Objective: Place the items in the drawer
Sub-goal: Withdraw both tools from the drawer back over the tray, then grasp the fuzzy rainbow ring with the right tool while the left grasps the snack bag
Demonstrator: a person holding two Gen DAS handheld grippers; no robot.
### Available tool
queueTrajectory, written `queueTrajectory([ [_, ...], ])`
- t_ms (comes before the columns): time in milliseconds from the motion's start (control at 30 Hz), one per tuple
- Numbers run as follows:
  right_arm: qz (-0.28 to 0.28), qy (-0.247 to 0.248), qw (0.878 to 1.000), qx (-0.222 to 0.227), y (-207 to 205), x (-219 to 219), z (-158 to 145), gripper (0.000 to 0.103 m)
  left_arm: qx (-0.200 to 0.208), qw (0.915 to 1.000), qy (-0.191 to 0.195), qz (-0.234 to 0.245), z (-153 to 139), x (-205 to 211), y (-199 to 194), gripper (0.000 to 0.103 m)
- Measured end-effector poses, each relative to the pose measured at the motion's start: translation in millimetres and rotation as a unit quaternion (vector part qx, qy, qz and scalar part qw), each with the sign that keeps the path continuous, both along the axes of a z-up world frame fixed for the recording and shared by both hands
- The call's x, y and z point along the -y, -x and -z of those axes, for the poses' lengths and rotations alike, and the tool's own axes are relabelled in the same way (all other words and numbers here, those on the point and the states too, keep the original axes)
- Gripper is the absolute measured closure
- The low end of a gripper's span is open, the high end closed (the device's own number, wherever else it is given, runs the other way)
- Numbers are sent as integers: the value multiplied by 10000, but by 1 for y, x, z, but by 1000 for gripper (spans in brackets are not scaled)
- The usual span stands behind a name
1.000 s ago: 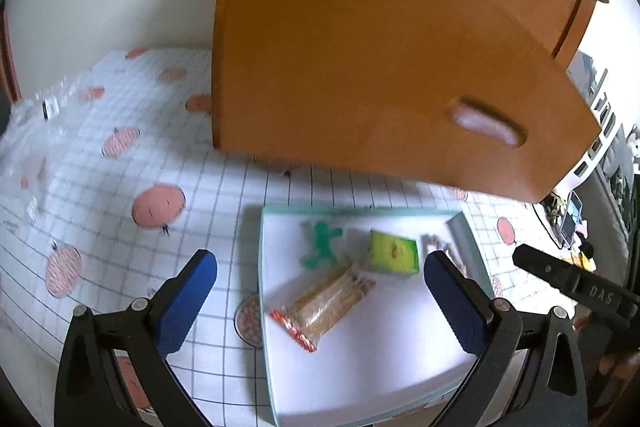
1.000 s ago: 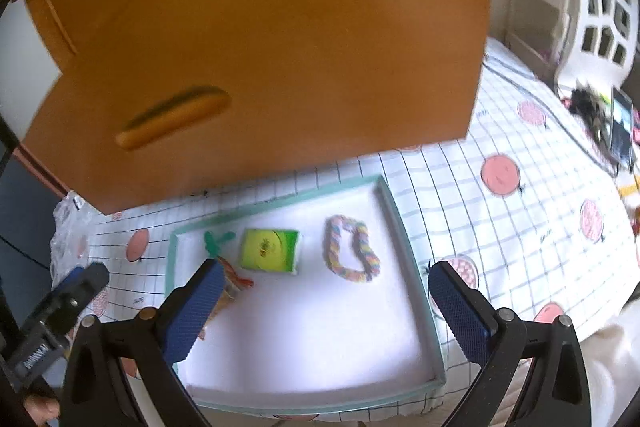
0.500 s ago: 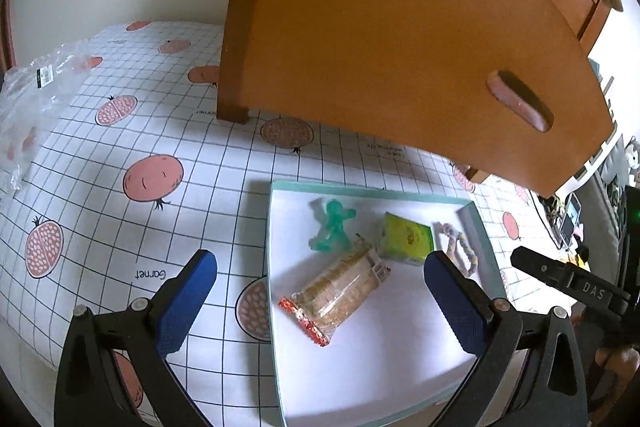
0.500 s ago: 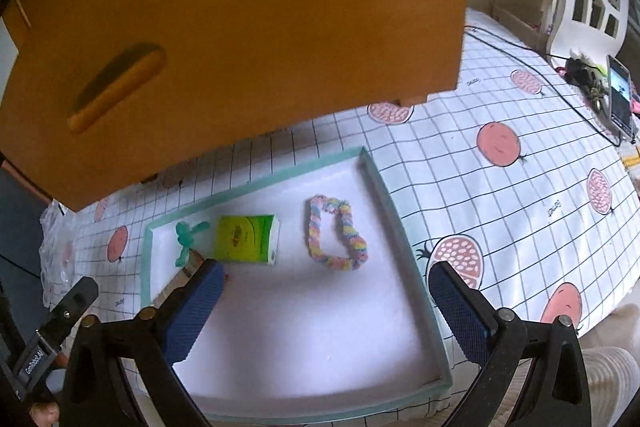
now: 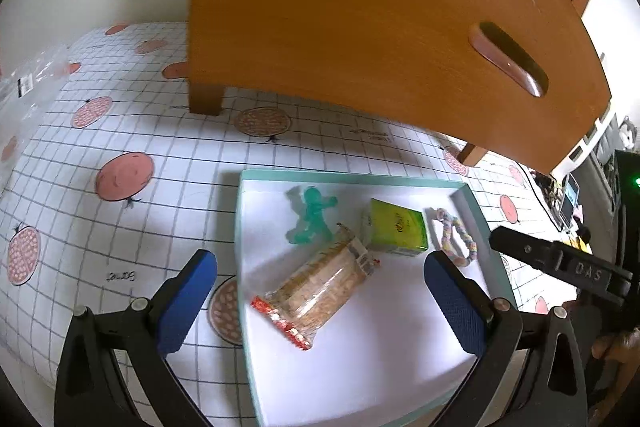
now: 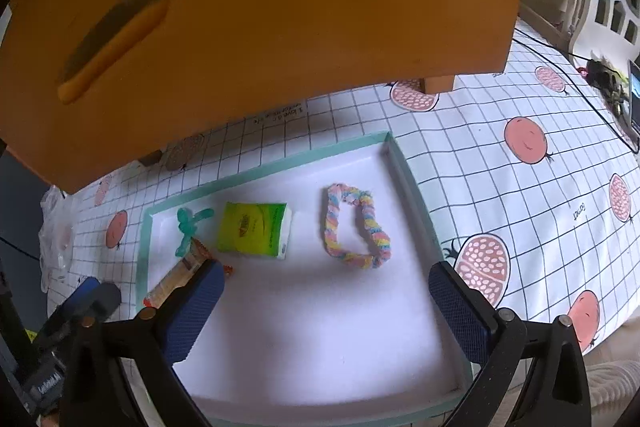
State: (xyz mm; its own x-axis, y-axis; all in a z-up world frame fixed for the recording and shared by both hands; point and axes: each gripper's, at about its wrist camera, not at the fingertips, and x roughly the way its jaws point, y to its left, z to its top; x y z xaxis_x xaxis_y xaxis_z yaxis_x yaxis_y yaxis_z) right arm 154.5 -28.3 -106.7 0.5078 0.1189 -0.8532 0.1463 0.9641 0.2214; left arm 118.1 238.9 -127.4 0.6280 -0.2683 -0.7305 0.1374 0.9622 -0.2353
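A white tray with a teal rim (image 5: pixel 352 177) (image 6: pixel 416 195) lies on the tablecloth below a wooden drawer unit (image 5: pixel 360 7) (image 6: pixel 260 7) whose drawer fronts are closed. In the tray lie a green figure (image 5: pixel 314 213) (image 6: pixel 188 225), a clear snack packet (image 5: pixel 320 287) (image 6: pixel 176 281), a green tissue pack (image 5: pixel 396 231) (image 6: pixel 254 229) and a pastel braided loop (image 5: pixel 456 237) (image 6: pixel 356 227). My left gripper (image 5: pixel 320 303) hangs open above the snack packet. My right gripper (image 6: pixel 328 311) hangs open above the tray's white floor, near the loop.
A checked tablecloth with red fruit prints (image 5: pixel 124 175) (image 6: pixel 524 139) covers the surface. Crumpled clear plastic (image 5: pixel 28 83) lies at the far left. Cables and a phone (image 6: pixel 624 87) sit at the right. The other gripper's black body (image 5: pixel 560 263) shows at the right edge.
Both grippers have pulled back and tipped down from the drawer unit, so the tray and its items appear larger and more central. Both stay open.
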Motion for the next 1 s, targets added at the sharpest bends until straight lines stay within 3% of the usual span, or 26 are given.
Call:
queueTrajectory([
  [233, 104, -122, 9999, 34, -9, 7, 10, 0, 24, 9999, -114, 83, 3, 13, -10, 0],
  [367, 111, 71, 9999, 64, -16, 7, 17, 0, -10, 9996, -237, 145, 7, 20, -15, 0],
  [900, 12, 91, 9992, -378, -37, 9, 57, 0, -740, 9945, -587, 454, 39, 35, -35, 0],
  [1000, 15, 131, 9989, -459, -39, 9, 64, 2, -779, 9917, -887, 508, 42, 40, -35, 0],
])
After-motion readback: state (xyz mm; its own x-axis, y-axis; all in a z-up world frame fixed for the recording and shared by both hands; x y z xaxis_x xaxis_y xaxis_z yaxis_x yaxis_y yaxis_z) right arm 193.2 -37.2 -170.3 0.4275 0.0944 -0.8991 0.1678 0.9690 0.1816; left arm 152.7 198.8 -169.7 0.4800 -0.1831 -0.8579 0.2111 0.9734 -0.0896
